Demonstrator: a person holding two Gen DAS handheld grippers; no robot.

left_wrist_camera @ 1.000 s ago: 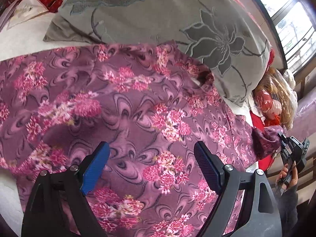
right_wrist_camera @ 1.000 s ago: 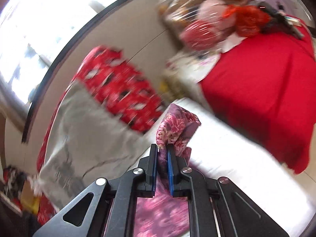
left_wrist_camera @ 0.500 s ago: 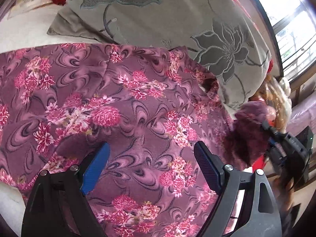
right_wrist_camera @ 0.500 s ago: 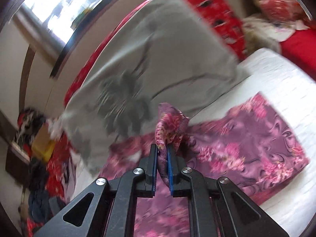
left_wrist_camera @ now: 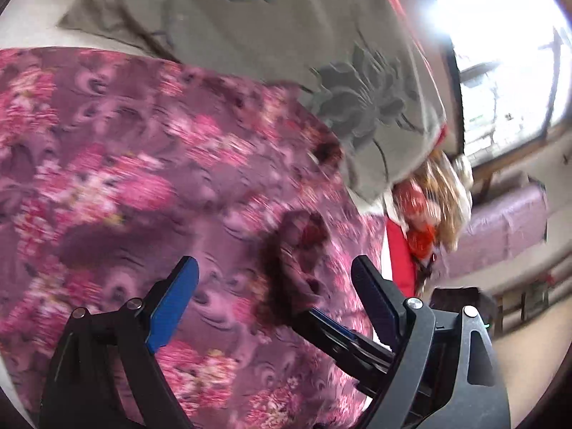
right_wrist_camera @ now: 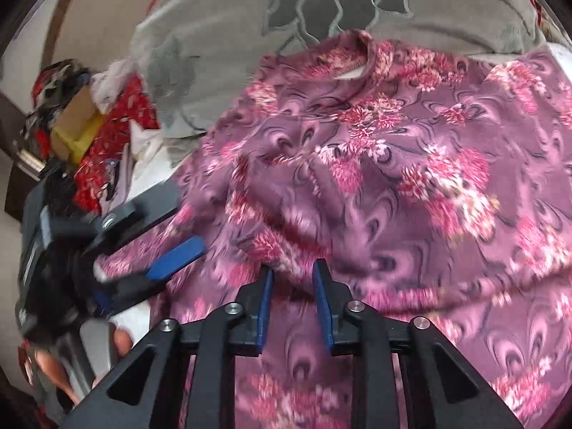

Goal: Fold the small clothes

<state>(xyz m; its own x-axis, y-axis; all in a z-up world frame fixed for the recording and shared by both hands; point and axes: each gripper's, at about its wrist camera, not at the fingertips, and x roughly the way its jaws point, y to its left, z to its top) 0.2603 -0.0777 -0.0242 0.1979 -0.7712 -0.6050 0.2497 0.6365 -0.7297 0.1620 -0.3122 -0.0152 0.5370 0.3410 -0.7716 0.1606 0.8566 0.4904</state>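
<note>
Purple floral garment (right_wrist_camera: 393, 164) folded over since earlier, right tool (right_wrist_camera: 292, 279) now parted, releasing sleeve, left tool (left_wrist_camera: 275, 286) wide, empty

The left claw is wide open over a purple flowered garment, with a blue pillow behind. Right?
Not quite: the pillow is grey, not blue, as the left wrist view shows. The left claw is wide open over the purple flowered garment.

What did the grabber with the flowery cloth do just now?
The right hand-held gripper carried a bunched piece of the purple flowered garment across over its middle, and its jaws have now parted. The left hand-held gripper stayed open above the garment.
</note>
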